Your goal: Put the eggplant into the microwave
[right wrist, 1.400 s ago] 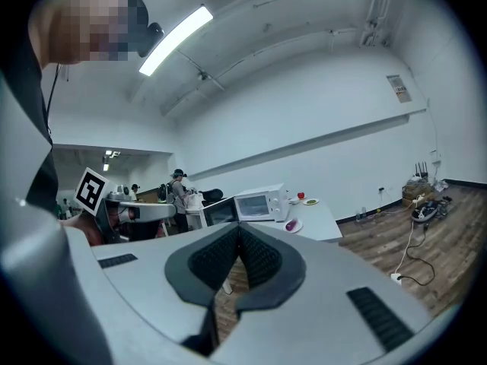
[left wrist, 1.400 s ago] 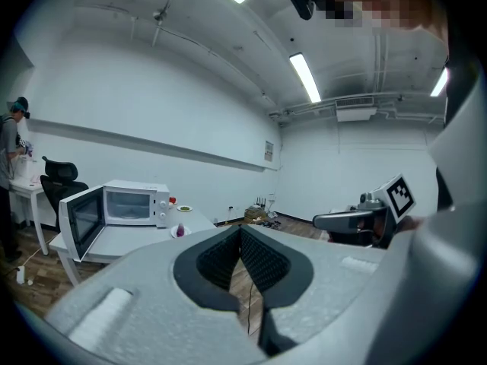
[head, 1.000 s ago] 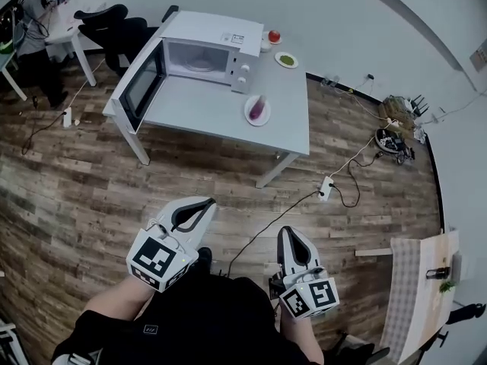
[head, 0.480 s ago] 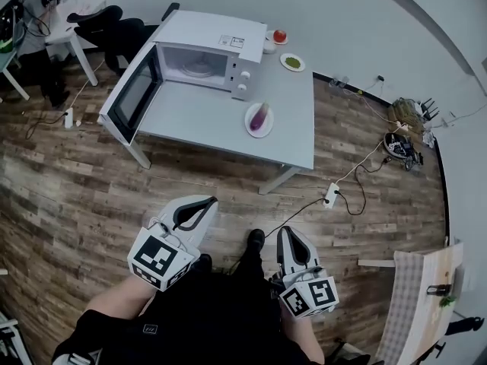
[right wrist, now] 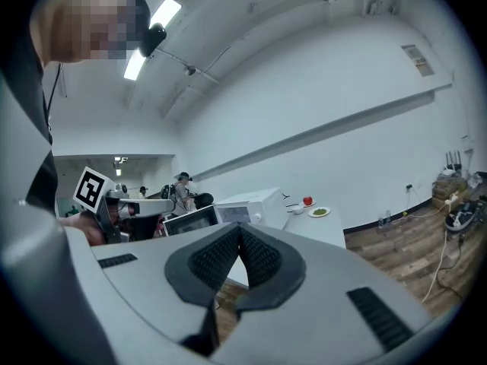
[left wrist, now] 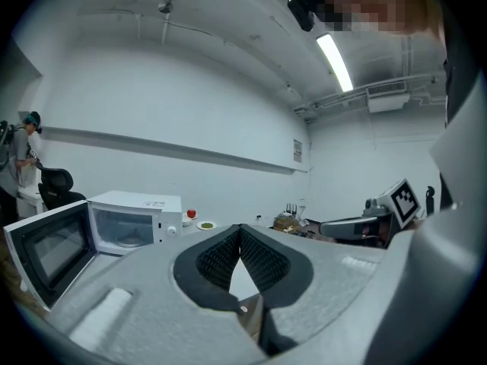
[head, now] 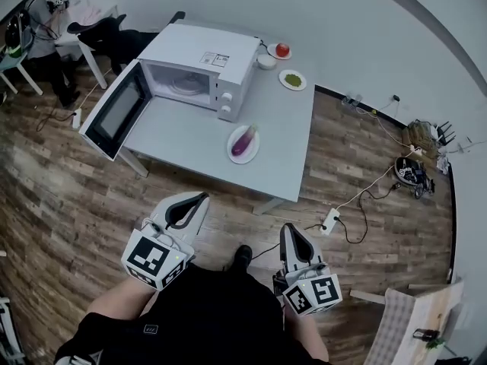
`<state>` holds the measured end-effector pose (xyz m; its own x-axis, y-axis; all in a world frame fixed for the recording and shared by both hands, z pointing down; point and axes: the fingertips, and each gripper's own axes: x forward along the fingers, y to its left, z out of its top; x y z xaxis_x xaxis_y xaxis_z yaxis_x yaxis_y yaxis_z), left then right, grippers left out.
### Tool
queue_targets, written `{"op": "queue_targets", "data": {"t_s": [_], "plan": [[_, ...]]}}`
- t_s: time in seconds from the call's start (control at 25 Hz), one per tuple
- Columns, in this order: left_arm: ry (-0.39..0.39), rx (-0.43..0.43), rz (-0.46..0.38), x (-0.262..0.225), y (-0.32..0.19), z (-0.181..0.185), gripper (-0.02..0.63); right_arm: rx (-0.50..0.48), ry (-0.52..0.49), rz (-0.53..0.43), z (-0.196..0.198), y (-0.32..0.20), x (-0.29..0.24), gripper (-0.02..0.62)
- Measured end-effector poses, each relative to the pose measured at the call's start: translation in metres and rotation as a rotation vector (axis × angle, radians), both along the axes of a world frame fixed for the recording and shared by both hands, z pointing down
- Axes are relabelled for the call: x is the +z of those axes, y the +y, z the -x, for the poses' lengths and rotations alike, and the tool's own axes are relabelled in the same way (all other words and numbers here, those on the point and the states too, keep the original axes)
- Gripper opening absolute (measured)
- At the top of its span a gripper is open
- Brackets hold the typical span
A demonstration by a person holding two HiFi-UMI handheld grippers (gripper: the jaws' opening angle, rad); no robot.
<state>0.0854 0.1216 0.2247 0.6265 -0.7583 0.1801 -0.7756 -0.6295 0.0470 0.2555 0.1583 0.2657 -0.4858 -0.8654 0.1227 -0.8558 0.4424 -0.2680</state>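
1. Trouble could come from the eggplant (head: 243, 141) itself. It lies loose on a white plate (head: 233, 153) in front of the microwave (head: 205, 52), a little right of its control panel. It looks smooth and rounded, so I think a pinch away from its middle may make it roll or push the plate along the table (head: 183, 139).
2. The microwave door (head: 114, 112) stands wide open at the left of the microwave. A careless swing could knock it.
3. Left gripper (head: 200, 198): its fingers are closed tip to tip with nothing between them. It is well apart from the microwave, over the floor.
4. Right gripper (head: 290, 229): its fingers are also pressed together and empty. It is equally far from the microwave.
5. Reaching the eggplant with fingers closed like this would only shove it.
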Motion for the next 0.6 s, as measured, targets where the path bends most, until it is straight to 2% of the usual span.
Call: {"op": "queue_targets", "data": {"t_s": [0.16, 0.28, 0.44, 0.6], "plan": [[-0.002, -0.066, -0.018, -0.007, -0.024, -0.028, 0.008, -0.048, 0.042, -0.003, -0.039, -0.029, 0.002, 0.015], [-0.015, -0.091, -0.010, -0.007, -0.040, -0.040, 0.008, -0.074, 0.047, -0.006, -0.052, -0.053, 0.002, 0.014], [-0.016, -0.116, -0.002, -0.005, -0.064, -0.041, 0.008, -0.122, 0.049, -0.013, -0.044, -0.083, 0.004, 0.015], [-0.004, -0.132, -0.011, -0.004, -0.085, -0.030, 0.008, -0.150, 0.110, -0.017, -0.027, -0.113, 0.011, 0.015]]}}
